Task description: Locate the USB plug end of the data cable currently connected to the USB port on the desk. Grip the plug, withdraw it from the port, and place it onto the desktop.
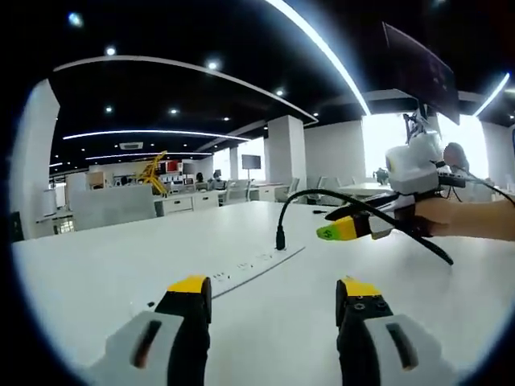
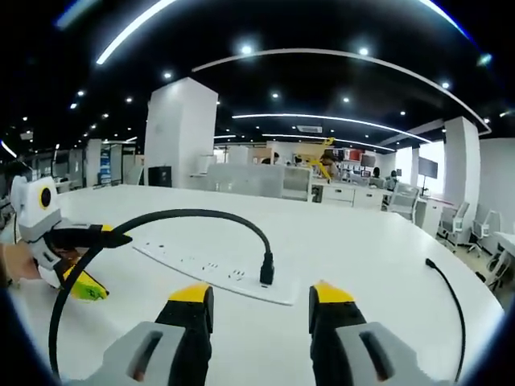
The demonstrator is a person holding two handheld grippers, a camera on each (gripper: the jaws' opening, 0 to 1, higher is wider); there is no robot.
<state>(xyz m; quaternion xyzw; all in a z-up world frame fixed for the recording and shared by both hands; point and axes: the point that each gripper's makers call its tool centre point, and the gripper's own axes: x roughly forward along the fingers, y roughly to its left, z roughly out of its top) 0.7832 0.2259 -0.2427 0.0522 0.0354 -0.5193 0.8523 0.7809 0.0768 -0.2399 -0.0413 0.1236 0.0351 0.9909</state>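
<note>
USB plug [image 2: 266,270]: black, short rectangular body, standing upright in the port strip [image 2: 216,274], seated at the strip's near end. In the left gripper view the same plug [image 1: 280,238] stands vertical at the far end of the strip [image 1: 256,265]. Not yet withdrawn.

Data cable [image 2: 193,215]: black, fairly stiff. Rises from the plug, arches over the strip, and runs down to the left in the right gripper view. In the left gripper view the cable [image 1: 322,197] curves up and to the right from the plug.

Port strip: flat, white, long panel set in the white desk [image 2: 378,257], with several small openings along it.

Right gripper [image 2: 261,299]: yellow-tipped black jaws spread wide, nothing between them, low over the desk, plug just beyond and between the tips.

Left gripper [image 1: 278,289]: jaws wide apart, empty, above the desk short of the strip. Seen from the right gripper view, the left gripper [image 2: 80,281] sits at the left beside the cable; whether it touches the cable, cannot tell.

A second thin black cable [image 2: 455,310] lies on the desk at right.
</note>
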